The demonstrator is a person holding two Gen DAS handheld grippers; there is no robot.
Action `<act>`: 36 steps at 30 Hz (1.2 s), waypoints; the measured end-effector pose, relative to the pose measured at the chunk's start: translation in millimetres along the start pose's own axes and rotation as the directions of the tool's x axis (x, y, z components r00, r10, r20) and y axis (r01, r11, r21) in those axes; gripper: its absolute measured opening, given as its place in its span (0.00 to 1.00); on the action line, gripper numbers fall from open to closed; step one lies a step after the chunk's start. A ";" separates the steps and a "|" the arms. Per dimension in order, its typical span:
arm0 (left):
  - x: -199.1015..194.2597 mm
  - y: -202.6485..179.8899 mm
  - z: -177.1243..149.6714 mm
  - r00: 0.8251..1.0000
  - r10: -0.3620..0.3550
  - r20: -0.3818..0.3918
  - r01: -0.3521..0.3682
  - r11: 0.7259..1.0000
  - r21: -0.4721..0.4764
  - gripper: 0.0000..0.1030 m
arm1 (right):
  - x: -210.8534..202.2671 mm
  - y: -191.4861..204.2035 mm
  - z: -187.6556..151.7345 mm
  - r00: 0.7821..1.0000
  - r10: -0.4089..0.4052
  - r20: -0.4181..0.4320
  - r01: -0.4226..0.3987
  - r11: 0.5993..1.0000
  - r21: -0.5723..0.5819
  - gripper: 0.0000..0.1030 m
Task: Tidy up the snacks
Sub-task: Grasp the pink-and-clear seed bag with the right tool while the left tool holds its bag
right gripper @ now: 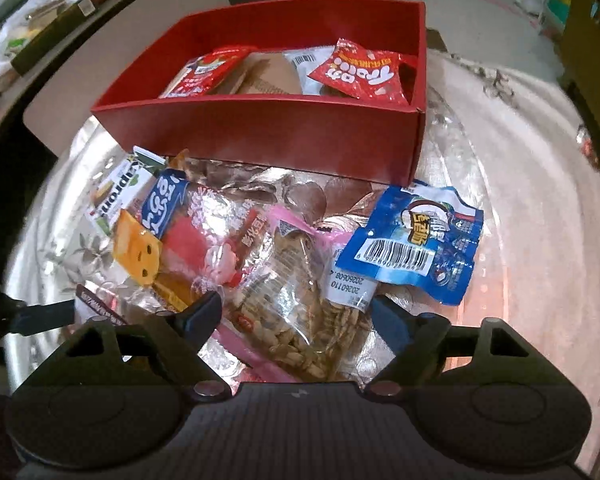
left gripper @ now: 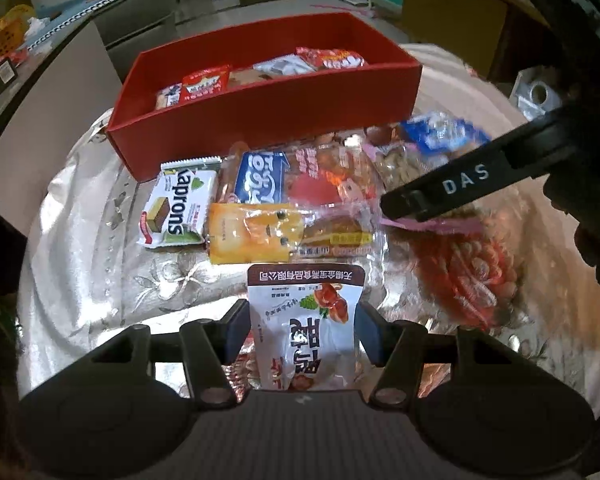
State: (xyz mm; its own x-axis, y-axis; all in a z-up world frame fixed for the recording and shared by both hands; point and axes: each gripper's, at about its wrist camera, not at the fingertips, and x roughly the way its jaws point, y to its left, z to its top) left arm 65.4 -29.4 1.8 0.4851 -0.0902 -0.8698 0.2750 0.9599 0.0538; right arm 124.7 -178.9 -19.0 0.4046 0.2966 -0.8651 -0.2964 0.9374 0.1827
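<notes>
White pouch (left gripper: 306,320), brown band at the far end: count one. Clenched across its short width by the left gripper (left gripper: 304,332), a pad pressed to each side edge. Long axis in line with the fingers, brown band pointing away toward the red box (left gripper: 260,120); Chinese print upside down in the left wrist view. Held over the silvery floral tablecloth (left gripper: 100,272), just short of the loose pile.

Loose pile on the cloth, between pouch and box: six packets counted.
- One green-and-white wafer pack (left gripper: 178,210), marked "Naprons", at the left end.
- One blue-and-white packet (left gripper: 260,178), script not legible.
- One yellow packet (left gripper: 256,232) with a printed face.
- One clear packet with red print (left gripper: 332,176).
- One clear bag of seeds (right gripper: 296,312), pink trim, white label reading "20260110" and "20260608".
- One blue packet (right gripper: 416,244), barcode side up, beside the seed bag, near the box wall.

Right gripper (right gripper: 296,314): released, jaws spread wide, seed bag lying between the fingers with neither pad pressing on it. One black finger (left gripper: 440,192) lettered "DAS" in the left wrist view.

Red box: count one, open-topped. Inside, at least four packets: two red, one kraft-brown, one white with barcode.
</notes>
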 end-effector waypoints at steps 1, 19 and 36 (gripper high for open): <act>1.9 -1.4 -1.2 1.000 0.005 -0.005 -0.004 1.000 0.005 0.50 | 3.8 0.3 -1.1 1.000 -0.003 -0.005 0.003 1.000 0.009 0.92; 11.9 -20.5 -13.5 0.995 0.098 -0.007 -0.096 0.987 0.126 0.53 | 12.3 17.3 -13.4 0.997 -0.071 -0.001 0.071 0.990 -0.121 0.92; 9.9 -24.6 -14.2 0.995 0.103 0.000 -0.101 0.983 0.156 0.51 | -5.9 1.3 -15.6 1.000 0.003 0.009 -0.002 0.994 -0.106 0.68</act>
State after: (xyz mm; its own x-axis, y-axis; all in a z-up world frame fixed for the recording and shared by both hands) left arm 51.7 -50.1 -15.2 0.5110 0.0087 -0.8596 0.3505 0.9110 0.2175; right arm 108.5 -182.3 -21.0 0.4118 0.3006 -0.8602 -0.3868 0.9124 0.1337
